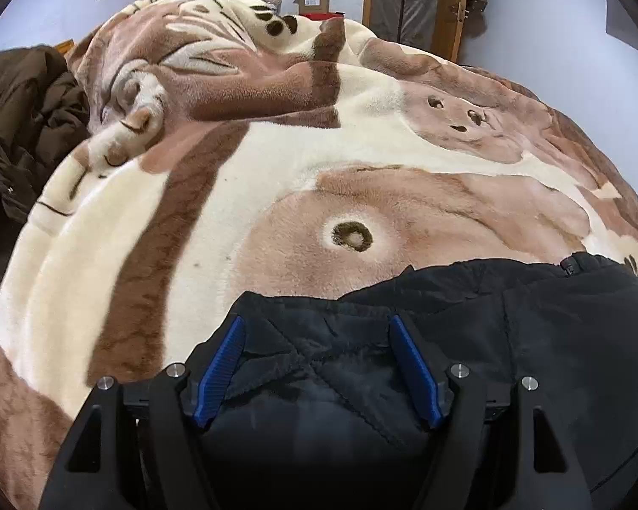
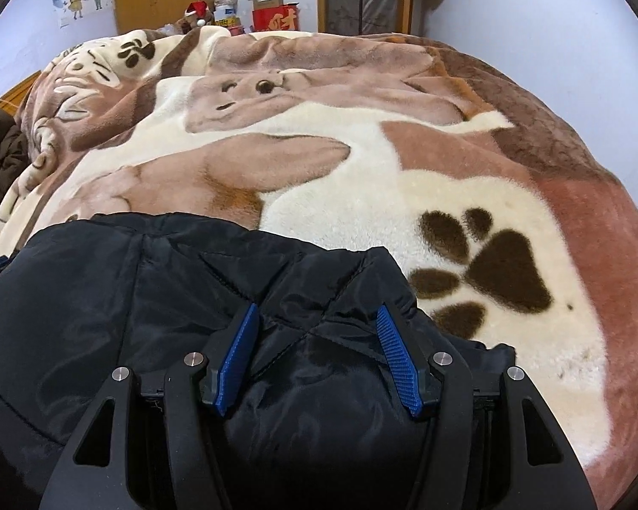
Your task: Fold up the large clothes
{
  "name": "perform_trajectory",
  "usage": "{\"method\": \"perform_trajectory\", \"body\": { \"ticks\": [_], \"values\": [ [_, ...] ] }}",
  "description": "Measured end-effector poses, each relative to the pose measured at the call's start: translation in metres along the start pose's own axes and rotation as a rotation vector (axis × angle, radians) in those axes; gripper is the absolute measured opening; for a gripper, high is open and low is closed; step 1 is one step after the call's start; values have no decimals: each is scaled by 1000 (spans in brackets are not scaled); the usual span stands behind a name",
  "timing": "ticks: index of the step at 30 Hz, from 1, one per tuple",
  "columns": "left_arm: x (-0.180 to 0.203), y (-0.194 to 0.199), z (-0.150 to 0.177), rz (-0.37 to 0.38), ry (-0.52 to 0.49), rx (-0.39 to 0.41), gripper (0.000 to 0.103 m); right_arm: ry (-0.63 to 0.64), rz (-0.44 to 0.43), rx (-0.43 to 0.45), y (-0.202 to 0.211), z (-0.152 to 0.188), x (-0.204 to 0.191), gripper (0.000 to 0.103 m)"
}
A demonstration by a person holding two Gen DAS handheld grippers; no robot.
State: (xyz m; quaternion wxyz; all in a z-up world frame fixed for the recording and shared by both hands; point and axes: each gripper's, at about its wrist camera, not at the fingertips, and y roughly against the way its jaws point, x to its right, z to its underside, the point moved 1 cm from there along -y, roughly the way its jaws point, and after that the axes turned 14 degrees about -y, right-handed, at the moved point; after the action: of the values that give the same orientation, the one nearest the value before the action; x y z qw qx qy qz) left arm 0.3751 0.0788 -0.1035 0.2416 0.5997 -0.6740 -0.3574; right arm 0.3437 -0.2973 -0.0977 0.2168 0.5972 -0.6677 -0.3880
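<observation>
I have a black padded jacket (image 1: 510, 331) lying on the bed, on top of a plush blanket (image 1: 200, 195) printed with rabbits and paw marks. It sits at the near edge of the bed, right under both of my tools, with open blanket stretching away beyond it.

My left hand-held gripper (image 1: 317, 340) is over the jacket's left end, where quilted seams cross and a bunched hem shows between the blue pads (image 1: 221, 365). The jaws stand spread, with fabric lying in the gap; I cannot see the pads pressing on it. My right hand-held gripper (image 2: 317, 331) is over the right end of the same jacket (image 2: 127, 297), also spread, with glossy quilted cloth in the gap and no pinch that I can make out.

As for progress, I judge that some folding is done: the jacket reads as a compact block with a fairly straight far edge, and no sleeve trails out onto the blanket in either view. A zipper end (image 1: 570, 264) pokes up at that far edge. Whether another fold is still due, or only smoothing, I cannot tell, since the near half is hidden under my tools.

A brown coat (image 1: 21, 127) lies heaped at the left side of the bed, unfolded, so I take it as work left.
</observation>
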Motion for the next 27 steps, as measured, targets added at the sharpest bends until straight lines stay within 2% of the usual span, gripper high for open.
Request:
{"method": "perform_trajectory", "body": {
  "ticks": [11,18,22,25,27],
  "values": [
    [-3,-11,4,30,38,21,74,5,11,21,-14,4,-1,58],
    [-2,-10,0,22,30,1,74,8,27,-6,-15,-1,-3,58],
    [-9,18,-5,39,38,6,73,12,33,-45,7,-13,-4,58],
    [-14,50,-7,42,38,47,73,4,25,-1,40,-16,-8,58],
    [-10,74,-9,62,40,102,73,0,-24,40,67,-16,-18,58]
  ]
}}
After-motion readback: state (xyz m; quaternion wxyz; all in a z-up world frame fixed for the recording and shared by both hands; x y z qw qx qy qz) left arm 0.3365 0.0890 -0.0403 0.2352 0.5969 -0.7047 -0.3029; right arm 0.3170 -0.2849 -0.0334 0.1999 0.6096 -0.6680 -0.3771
